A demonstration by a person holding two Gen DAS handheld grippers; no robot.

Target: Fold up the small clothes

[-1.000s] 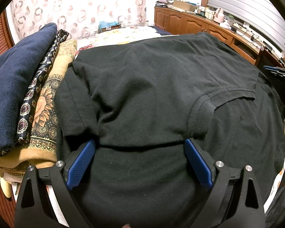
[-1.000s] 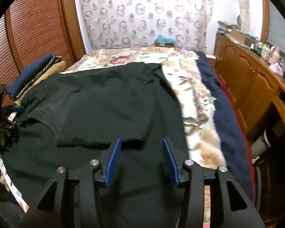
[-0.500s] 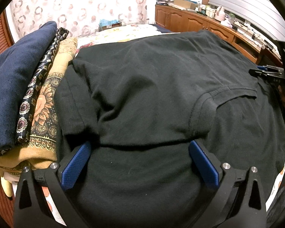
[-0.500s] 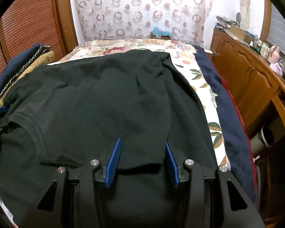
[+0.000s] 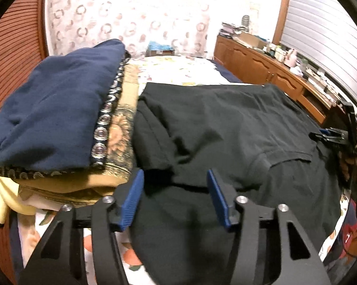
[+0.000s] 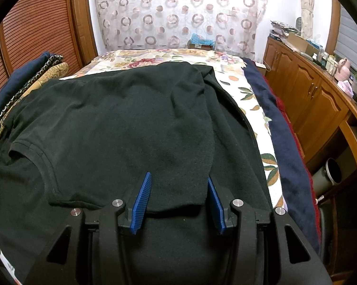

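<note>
A black T-shirt (image 5: 226, 128) lies on the flowered bed, its far half folded over the near half; it also shows in the right wrist view (image 6: 121, 123). My left gripper (image 5: 175, 178) is open over the fold edge near the shirt's left side, holding nothing. My right gripper (image 6: 179, 182) is open, its blue fingers (image 6: 144, 198) on either side of a folded sleeve flap at the shirt's right side. The right gripper also shows at the far right of the left wrist view (image 5: 337, 135).
A stack of folded clothes (image 5: 59, 121), navy on top, sits left of the shirt. A flowered bedspread (image 6: 169, 57) lies beyond it. Wooden cabinets (image 6: 309, 95) run along the right. A slatted wardrobe (image 6: 36, 23) stands on the left. A bin (image 6: 330, 173) stands beside the bed.
My left gripper has narrowed its opening and swung left toward the clothes stack. My right gripper moved forward over the shirt's right side, the sleeve flap now between its fingers.
</note>
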